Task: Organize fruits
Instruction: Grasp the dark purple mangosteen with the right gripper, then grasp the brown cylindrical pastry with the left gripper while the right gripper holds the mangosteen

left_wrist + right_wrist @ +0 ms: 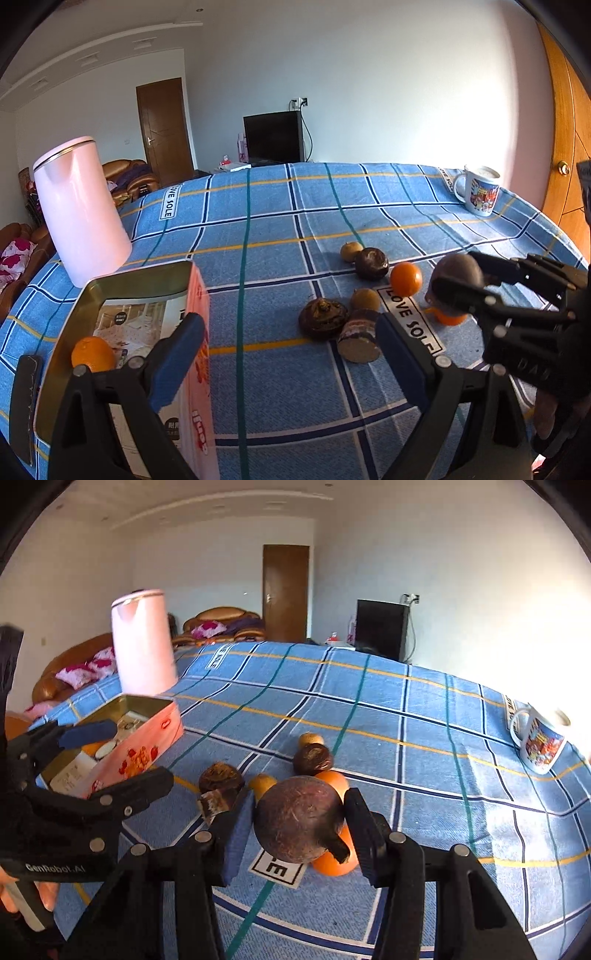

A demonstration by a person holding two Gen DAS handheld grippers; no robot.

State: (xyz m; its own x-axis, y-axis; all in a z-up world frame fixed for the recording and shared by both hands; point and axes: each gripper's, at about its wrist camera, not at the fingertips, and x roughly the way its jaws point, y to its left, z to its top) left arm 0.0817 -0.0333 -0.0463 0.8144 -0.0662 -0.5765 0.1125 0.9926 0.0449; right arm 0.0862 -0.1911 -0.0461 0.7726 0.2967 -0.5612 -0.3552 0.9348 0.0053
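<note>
My right gripper (301, 825) is shut on a round dark-brown fruit (295, 812), held just above an orange (338, 862) on the blue checked tablecloth (424, 775). The left wrist view shows the same fruit (456, 267) between those fingers at the right. My left gripper (291, 350) is open and holds nothing; its left finger hangs over the open pink tin box (197, 332), which has an orange (92, 354) inside. Loose on the cloth lie an orange (406, 278), two dark round fruits (371, 263) (322, 318), two small yellowish fruits (351, 251) (365, 299) and a cut brown piece (358, 338).
A tall pink kettle (81, 210) stands behind the box at the table's left. A printed mug (480, 194) sits at the far right corner. A dark flat object (24, 398) lies left of the box near the table edge. A hand (22, 893) grips the left tool.
</note>
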